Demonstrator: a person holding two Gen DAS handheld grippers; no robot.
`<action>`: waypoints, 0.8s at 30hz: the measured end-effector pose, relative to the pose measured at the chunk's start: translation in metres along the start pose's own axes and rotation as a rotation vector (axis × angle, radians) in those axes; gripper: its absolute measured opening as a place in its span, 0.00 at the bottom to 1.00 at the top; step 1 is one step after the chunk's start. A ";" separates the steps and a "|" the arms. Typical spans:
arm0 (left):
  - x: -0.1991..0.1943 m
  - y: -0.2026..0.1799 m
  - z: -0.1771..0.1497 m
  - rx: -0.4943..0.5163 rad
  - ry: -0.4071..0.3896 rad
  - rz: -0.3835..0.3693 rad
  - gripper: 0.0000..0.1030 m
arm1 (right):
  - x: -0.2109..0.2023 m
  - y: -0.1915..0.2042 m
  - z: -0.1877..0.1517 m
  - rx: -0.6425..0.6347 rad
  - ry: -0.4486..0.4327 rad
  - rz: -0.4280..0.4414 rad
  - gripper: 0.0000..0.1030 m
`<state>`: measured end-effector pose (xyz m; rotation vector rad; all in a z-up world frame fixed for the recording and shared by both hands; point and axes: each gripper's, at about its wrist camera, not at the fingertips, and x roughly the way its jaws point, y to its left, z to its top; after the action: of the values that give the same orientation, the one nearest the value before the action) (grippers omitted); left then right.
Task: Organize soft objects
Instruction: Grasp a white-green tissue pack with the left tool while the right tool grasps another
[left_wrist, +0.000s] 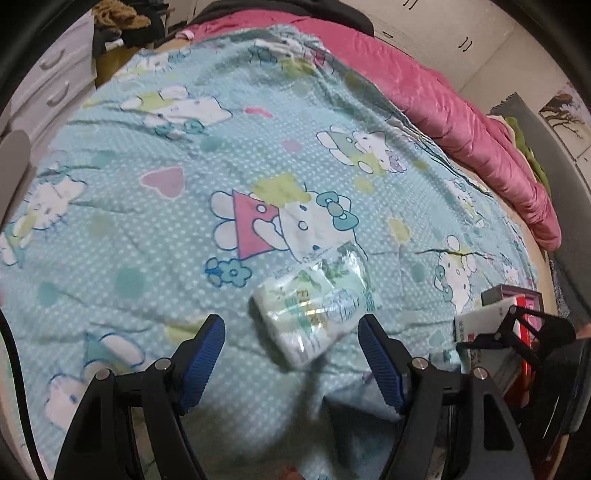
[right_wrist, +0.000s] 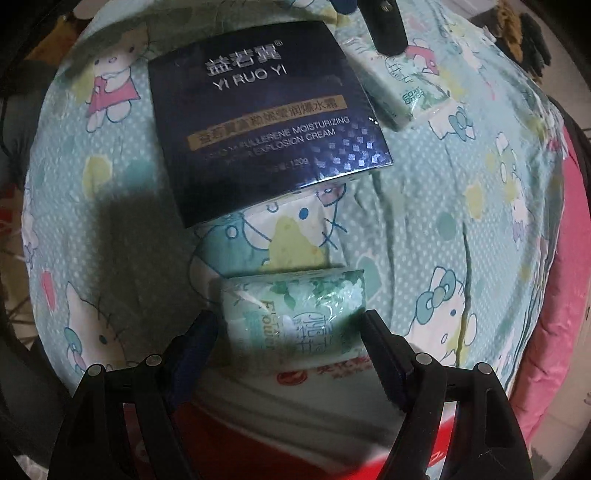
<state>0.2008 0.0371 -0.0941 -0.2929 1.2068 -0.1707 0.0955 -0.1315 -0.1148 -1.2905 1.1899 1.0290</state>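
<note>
A green-and-white tissue pack (left_wrist: 317, 306) lies on the Hello Kitty bedsheet (left_wrist: 184, 206), just ahead of my open left gripper (left_wrist: 291, 347), between its blue fingertips but untouched. In the right wrist view a second tissue pack (right_wrist: 295, 314) sits between the fingers of my right gripper (right_wrist: 290, 339), resting on a white-and-red box (right_wrist: 295, 398); the jaws stand wide beside it, not pressing. The first pack (right_wrist: 399, 92) shows at the top right, under the left gripper's finger (right_wrist: 388, 26).
A dark blue cream box (right_wrist: 258, 118) lies on the sheet ahead of the right gripper. A pink quilt (left_wrist: 461, 110) lines the bed's far edge. White drawers (left_wrist: 55, 74) stand at left. The right gripper (left_wrist: 524, 332) and boxes (left_wrist: 480, 325) show at right.
</note>
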 end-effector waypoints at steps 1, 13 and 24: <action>0.005 0.000 0.001 -0.008 0.004 -0.008 0.72 | 0.003 0.000 0.001 -0.011 0.010 -0.003 0.78; 0.028 0.002 0.010 -0.047 -0.015 -0.040 0.66 | 0.021 0.000 0.005 -0.077 0.040 -0.027 0.77; 0.030 -0.001 0.008 -0.091 0.003 -0.123 0.25 | -0.001 0.002 -0.008 -0.019 -0.072 -0.020 0.60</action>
<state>0.2189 0.0284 -0.1179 -0.4469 1.2024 -0.2232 0.0932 -0.1393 -0.1138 -1.2675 1.1128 1.0663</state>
